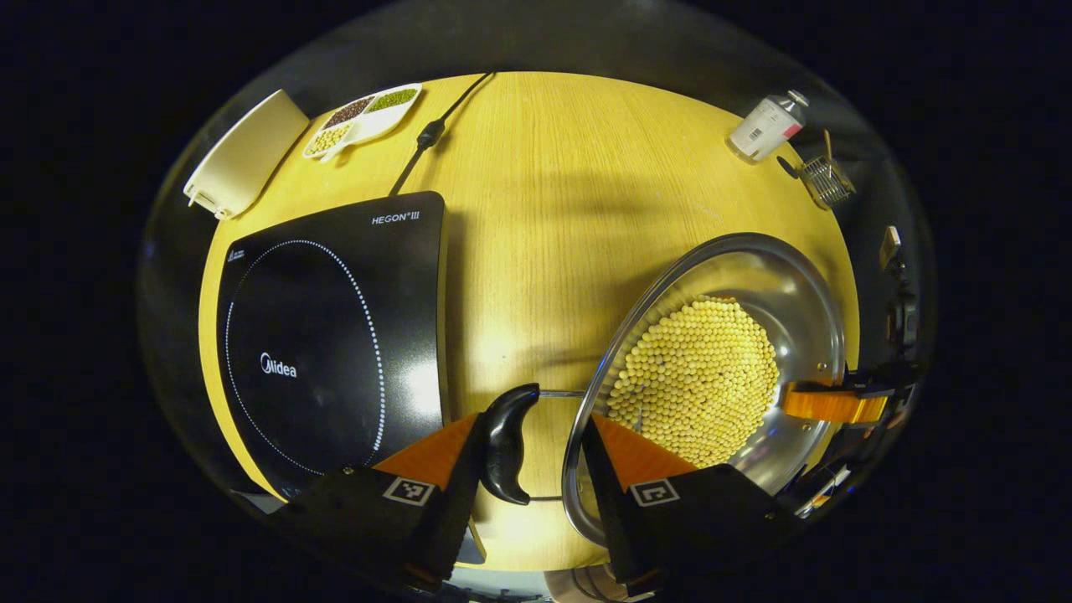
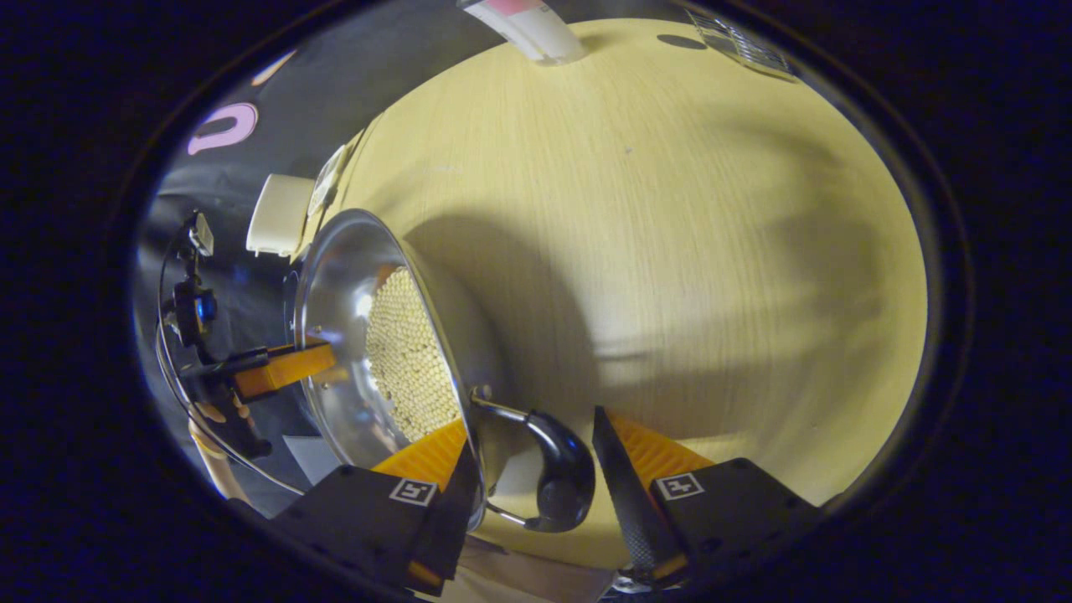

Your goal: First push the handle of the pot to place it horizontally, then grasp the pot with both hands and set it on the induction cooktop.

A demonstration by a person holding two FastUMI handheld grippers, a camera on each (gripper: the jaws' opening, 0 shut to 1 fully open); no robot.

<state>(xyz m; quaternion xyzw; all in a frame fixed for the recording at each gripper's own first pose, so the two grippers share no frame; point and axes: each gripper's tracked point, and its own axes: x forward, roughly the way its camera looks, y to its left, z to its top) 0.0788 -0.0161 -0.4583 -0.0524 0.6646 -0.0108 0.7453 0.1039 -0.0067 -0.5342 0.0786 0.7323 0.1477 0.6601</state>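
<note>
Each spread gripper brackets one black side handle of the steel pot [image 1: 712, 368]: left gripper [image 1: 536, 440] on the handle facing the induction cooktop [image 1: 327, 343], right gripper [image 2: 529, 456] opposite.

Claw [image 2: 536, 456] astride pot handle [image 2: 559, 477] (seemingly untouched)

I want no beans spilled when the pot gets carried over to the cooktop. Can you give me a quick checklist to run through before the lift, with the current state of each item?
1. Left gripper astride its handle: ok, handle sits between open fingers, not yet clamped.
2. Right gripper astride the other handle: ok, also open, not clamped.
3. Both grips closed firmly: not ok.
4. Pot level: cannot tell.
5. Beans well below the rim: ok.
6. Induction cooktop surface free for landing: ok; its cord runs away behind it.
</note>
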